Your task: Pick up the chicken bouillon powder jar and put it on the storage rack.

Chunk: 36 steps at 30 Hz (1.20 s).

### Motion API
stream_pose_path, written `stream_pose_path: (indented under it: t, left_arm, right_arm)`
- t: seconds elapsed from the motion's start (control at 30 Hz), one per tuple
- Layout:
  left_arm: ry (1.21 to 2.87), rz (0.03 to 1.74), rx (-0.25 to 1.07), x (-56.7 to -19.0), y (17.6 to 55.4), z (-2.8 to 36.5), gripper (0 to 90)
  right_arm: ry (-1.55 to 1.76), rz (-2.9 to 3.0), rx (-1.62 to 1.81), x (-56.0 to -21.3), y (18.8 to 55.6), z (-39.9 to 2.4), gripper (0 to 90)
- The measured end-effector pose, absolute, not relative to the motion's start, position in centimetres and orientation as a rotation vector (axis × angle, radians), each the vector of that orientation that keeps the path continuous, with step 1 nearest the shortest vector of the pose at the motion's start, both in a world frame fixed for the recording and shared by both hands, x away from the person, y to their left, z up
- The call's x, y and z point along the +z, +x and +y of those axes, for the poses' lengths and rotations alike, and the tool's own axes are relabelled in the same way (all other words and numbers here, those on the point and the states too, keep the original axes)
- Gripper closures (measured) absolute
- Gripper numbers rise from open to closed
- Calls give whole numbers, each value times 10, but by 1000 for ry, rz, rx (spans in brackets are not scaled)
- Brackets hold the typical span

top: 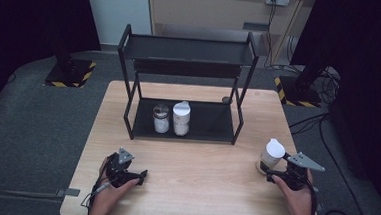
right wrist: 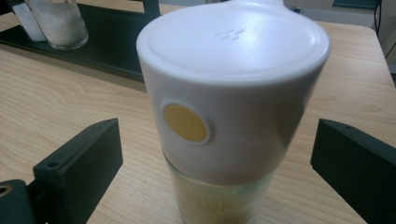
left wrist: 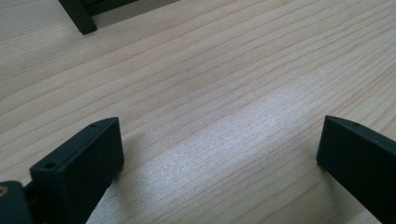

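Straddling white-lidded jar [right wrist: 229,93], right gripper [right wrist: 217,154] spread | jar base cut off | left gripper [left wrist: 219,144] spread, empty

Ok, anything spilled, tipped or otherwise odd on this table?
Nothing stands out. The white-lidded jar stands upright between the right gripper's open fingers, and two more jars stand upright on the rack's lower shelf.

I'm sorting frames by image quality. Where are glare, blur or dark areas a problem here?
High view: the wooden table is evenly lit, but both side margins fall into near black. Left gripper view: a pale sheen runs across the wood between the open fingers. Right gripper view: the white-lidded jar is close and slightly soft, and the glass jar behind on the rack is blurred.
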State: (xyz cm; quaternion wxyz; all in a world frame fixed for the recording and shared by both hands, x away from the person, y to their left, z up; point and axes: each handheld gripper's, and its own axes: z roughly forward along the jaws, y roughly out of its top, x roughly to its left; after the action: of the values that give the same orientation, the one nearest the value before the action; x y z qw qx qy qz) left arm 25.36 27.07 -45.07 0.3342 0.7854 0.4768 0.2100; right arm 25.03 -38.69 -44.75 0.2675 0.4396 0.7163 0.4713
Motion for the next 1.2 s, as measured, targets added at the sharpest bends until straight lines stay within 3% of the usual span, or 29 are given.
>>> stream_pose_path:
  t: [0.77, 1.2]
  left_arm:
    - [2050, 1244, 548, -451, 254, 271, 0]
    - [2051, 1243, 547, -451, 254, 271, 0]
  right_arm:
    - [1226, 1941, 1273, -459, 260, -384, 50]
    - [1232, 1924, 1255, -464, 264, -380, 138]
